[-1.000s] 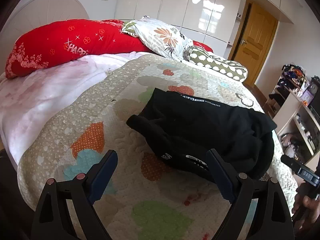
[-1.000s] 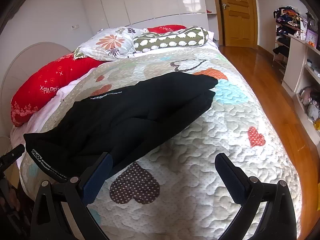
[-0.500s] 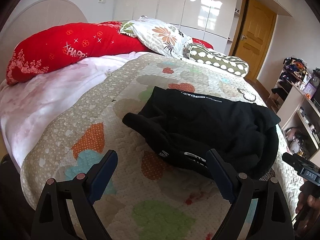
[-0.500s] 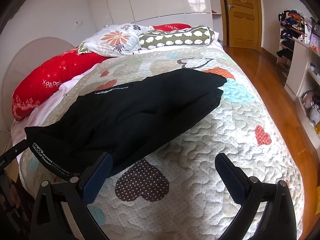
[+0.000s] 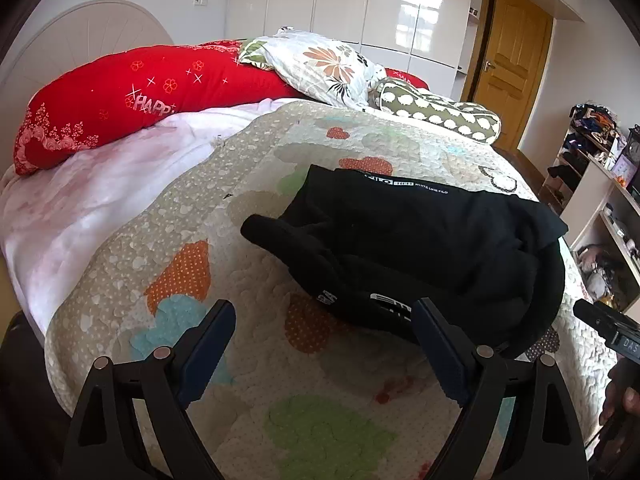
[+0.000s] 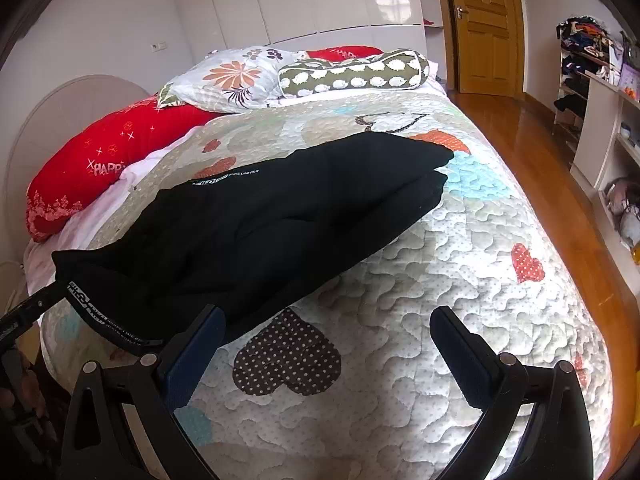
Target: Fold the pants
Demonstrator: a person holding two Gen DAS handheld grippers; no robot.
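Soft black fabric pants (image 5: pixel 420 240) lie loosely bunched across the middle of the frame on a quilted patchwork bedspread with coloured hearts (image 5: pixel 192 264), legs stacked, white-lettered cuffs nearest the camera. The left gripper (image 5: pixel 324 344) sits at the bottom, jaws spread and empty, its right finger just beside a cuff. In the right wrist view, the right gripper (image 6: pixel 328 352) is likewise spread, holding nothing, at the bottom.

A tidy fold probably starts with pinching the cuffs and carrying them toward the waistband (upper centre), keeping the edges aligned. Bare quilt fills the lower right of the right view; the bed edge and wooden floor (image 6: pixel 560 184) lie beyond.
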